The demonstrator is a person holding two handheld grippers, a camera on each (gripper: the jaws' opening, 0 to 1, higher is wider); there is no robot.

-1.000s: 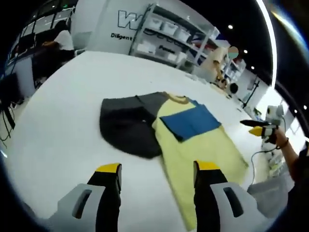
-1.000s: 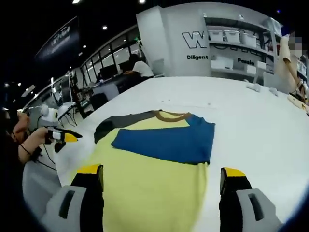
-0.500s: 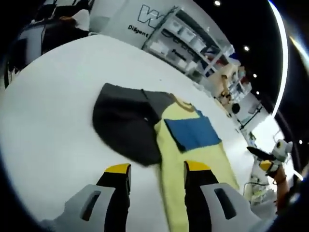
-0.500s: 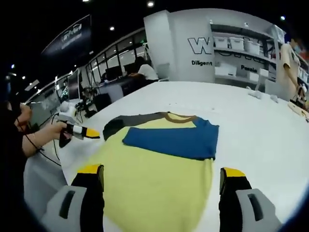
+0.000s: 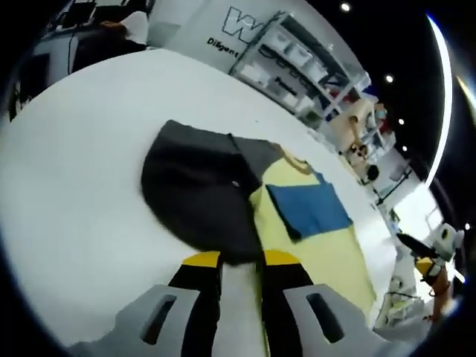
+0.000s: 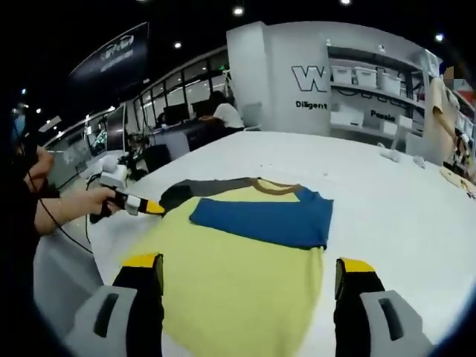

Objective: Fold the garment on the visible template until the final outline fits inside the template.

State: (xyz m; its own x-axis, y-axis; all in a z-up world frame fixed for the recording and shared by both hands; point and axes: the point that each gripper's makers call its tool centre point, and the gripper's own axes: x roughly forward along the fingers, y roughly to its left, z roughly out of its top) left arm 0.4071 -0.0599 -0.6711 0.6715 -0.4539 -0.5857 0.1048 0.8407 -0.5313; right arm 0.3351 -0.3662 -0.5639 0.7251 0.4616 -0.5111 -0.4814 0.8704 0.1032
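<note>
I had the garment [image 6: 245, 260] lying flat on the white table [image 6: 387, 201], a yellow shirt with a brown collar. Its blue sleeve [image 6: 260, 219] was folded across the chest, and the dark grey sleeve [image 5: 197, 190] was spread out to the side on the table. I could not make out any template outline under or around the cloth.

In the left gripper view, my left gripper [image 5: 240, 260] sat low at the near edge of the grey sleeve. Its yellow-tipped jaws stood close together, with only a narrow strip of white between them. The hem of the sleeve met the tips, but I could not tell whether any cloth was pinched. From the right gripper view I saw the same tool coming in from the left, held by a hand [image 6: 78, 204], its tip at the grey sleeve's edge.

My right gripper [image 6: 249, 264] hung over the yellow body near the bottom hem, jaws spread wide and holding nothing. In the left gripper view it showed small at the far right, beyond the table edge, well apart from the garment.

Behind the table stood shelves [image 6: 372, 74] of white bins against a wall with lettering, and a person [image 6: 223, 115] sat at a desk farther back
</note>
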